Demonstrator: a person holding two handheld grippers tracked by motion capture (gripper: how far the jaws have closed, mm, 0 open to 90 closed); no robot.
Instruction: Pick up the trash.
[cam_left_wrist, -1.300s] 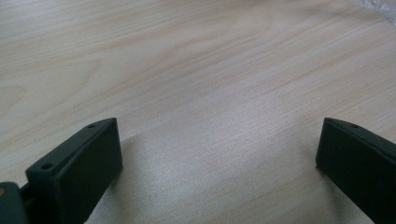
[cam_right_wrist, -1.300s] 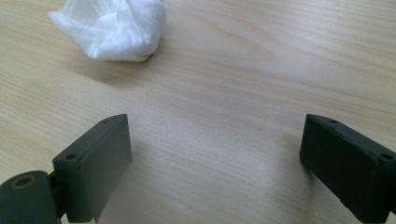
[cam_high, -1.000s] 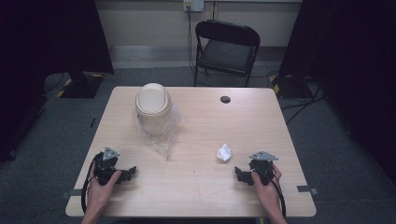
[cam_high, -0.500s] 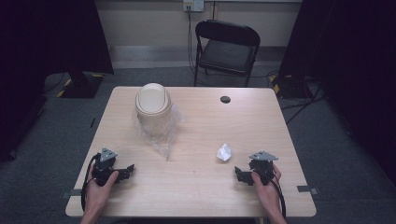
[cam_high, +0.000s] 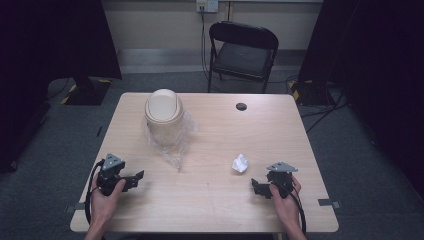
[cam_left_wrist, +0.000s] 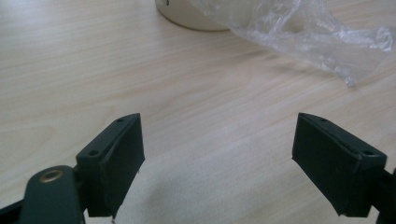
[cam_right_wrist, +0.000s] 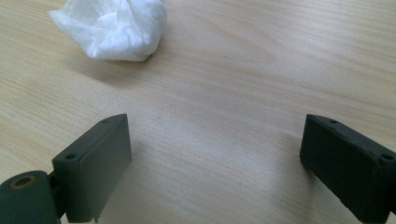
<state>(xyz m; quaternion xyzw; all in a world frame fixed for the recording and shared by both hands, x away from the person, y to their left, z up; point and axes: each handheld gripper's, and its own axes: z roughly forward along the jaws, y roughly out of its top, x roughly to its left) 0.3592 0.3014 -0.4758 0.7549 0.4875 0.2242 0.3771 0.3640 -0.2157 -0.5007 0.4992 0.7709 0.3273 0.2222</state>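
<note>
Both grippers resting low on my table, left gripper (cam_high: 137, 176) just narrowed yet empty, right gripper (cam_high: 255, 186) wide apart, near crumpled tissue (cam_high: 240, 162), plastic bag (cam_high: 172, 147) ahead.

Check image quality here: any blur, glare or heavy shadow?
High view: table evenly lit, surroundings very dark. Left gripper view: soft shadow between the left tool's jaws, plastic bag shiny. Right gripper view: crumpled paper slightly overexposed, short shadow.

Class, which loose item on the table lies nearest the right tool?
The crumpled white paper ball, just ahead of the right tool; the clear plastic bag and black disc lie farther off.
</note>
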